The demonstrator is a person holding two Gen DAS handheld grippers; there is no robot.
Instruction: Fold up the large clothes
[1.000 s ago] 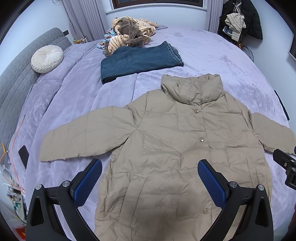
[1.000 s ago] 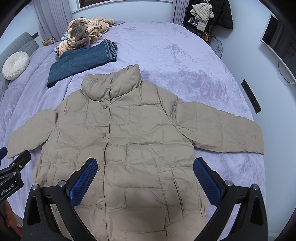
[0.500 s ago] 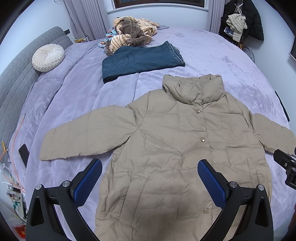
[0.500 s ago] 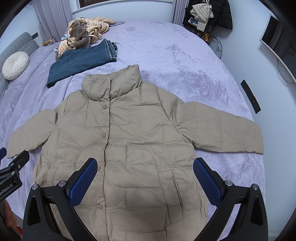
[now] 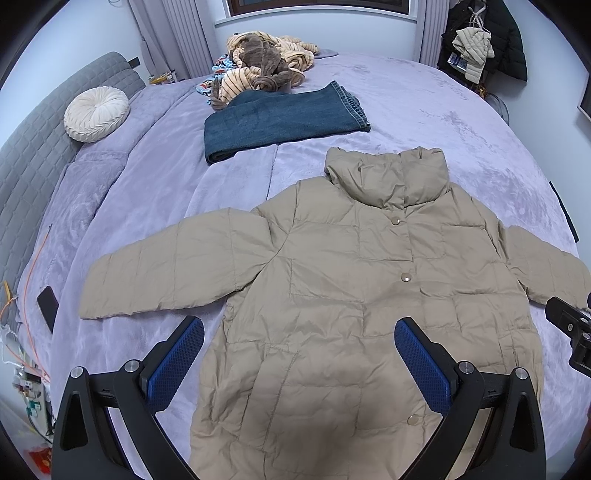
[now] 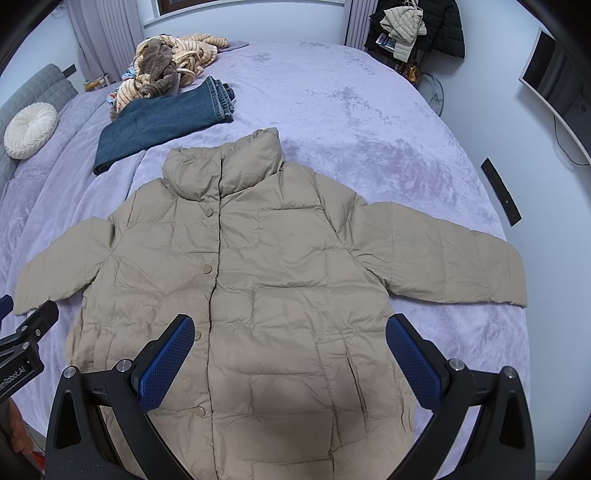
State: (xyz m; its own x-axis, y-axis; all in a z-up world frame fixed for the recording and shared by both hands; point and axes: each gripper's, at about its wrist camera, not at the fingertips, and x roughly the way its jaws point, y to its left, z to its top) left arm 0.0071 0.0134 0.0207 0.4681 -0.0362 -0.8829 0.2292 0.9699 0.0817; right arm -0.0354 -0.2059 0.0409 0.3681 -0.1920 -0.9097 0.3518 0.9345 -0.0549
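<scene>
Bedroom, wide bed (image 5: 424,110) with soft lilac plush cover. Beige quilted puffer jacket (image 5: 362,295) lies flat at near edge, buttoned, sleeves spread, probably ready for first fold. Left gripper (image 5: 299,354) and right gripper (image 6: 290,350) hover above hem, fingers wide apart, holding nothing. Folded jeans (image 5: 280,122) behind collar.

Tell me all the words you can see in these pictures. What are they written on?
"enRobot.AI", cut off at the picture's edge, on the side of the left gripper seen from the right wrist view.
The packets hanging by the dark coat have print too small to read.
The beige jacket and the jeans show no words.
</scene>
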